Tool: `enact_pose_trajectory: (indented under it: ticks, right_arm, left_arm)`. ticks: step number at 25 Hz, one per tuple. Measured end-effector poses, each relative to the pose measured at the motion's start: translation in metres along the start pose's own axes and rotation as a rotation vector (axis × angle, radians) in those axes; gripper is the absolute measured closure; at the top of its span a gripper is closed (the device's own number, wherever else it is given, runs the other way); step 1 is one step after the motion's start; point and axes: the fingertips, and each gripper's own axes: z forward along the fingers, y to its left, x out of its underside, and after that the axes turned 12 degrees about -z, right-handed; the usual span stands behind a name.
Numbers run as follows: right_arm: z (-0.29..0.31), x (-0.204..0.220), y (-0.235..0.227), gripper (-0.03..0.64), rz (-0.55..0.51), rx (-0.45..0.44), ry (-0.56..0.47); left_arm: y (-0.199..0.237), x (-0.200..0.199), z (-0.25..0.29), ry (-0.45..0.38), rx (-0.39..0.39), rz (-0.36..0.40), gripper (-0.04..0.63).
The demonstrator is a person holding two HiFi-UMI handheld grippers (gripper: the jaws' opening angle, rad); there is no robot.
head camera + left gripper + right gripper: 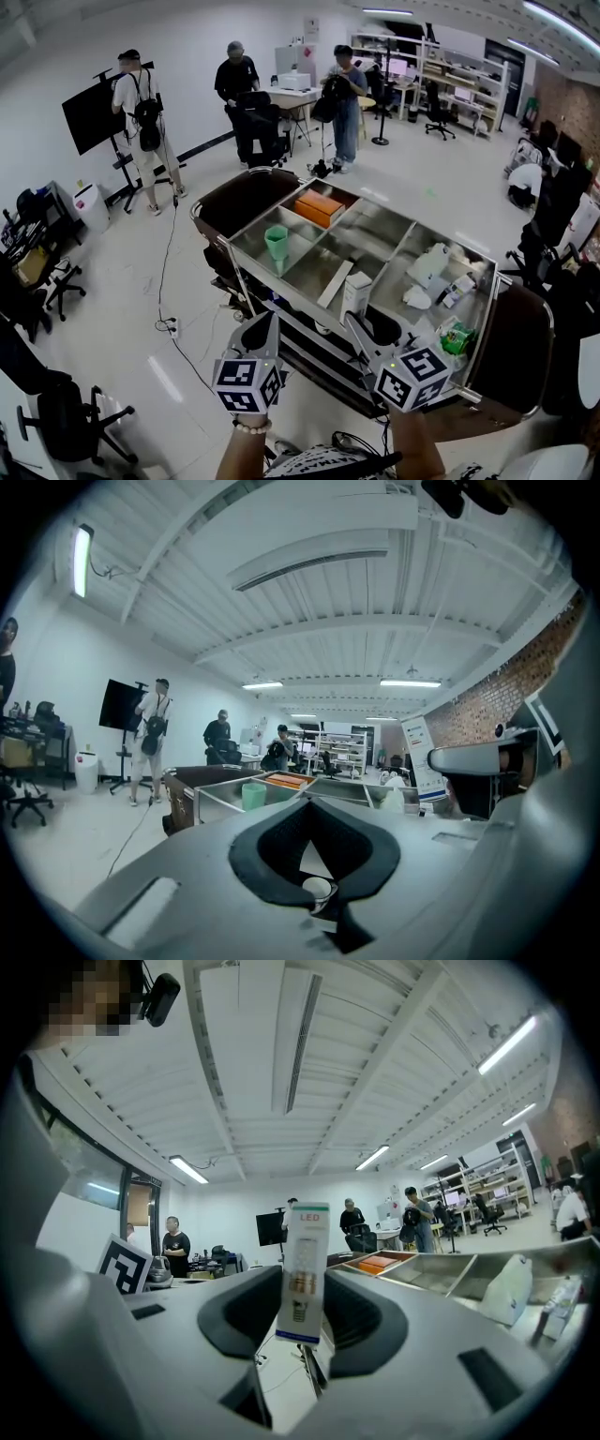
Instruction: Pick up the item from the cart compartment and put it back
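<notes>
1. right gripper point(302, 1309): jaws clamped on the LED bulb box point(302, 1271), with a pad on each side face. The box is upright with its printed top up. The grip is low on the box, probably so it can go down standing.
2. The box sits just inside the cart's point(253, 223) near rim, in the middle compartment. I can't tell if its base touches the compartment floor, so it is either just picked up or about to be set back.
3. left gripper point(265, 325): jaws closed together with nothing between them. It hangs just outside the cart's near side, left of the box, likely parked out of the way since one gripper is enough for a light carton.
4. Both grippers point about level at the cart from its near side, where the person stands.
5. Far-left compartment of the cart: one green cup point(277, 242), upright.
6. Far compartment beside it: an orange box point(319, 208), lying flat.
7. Middle compartments: bare metal, plus a pale flat strip point(334, 283) along a divider. I can't tell what it is.
8. Right-end compartment: a white bottle point(429, 264), a small bottle point(457, 289) and a green packet point(457, 337) at the near corner, all loose and jumbled.
9. Risk: the box is tall and narrow, so it could tip if let go before its base is flat.
</notes>
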Motion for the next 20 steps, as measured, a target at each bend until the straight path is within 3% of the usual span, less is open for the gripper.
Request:
enact_pose_trajectory:
  ticks: [10,20]
  right_arm:
    - [0.006,0.009,0.004,0.467,0.006,-0.002,0.029]
    - [0.008,0.013,0.006,0.468,0.007,0.016,0.043]
  left_arm:
    - [-0.003,0.003,-0.001,0.013,0.038,0.007,0.591]
    - [0.005,0.01,0.004,0.025,0.047,-0.07,0.591]
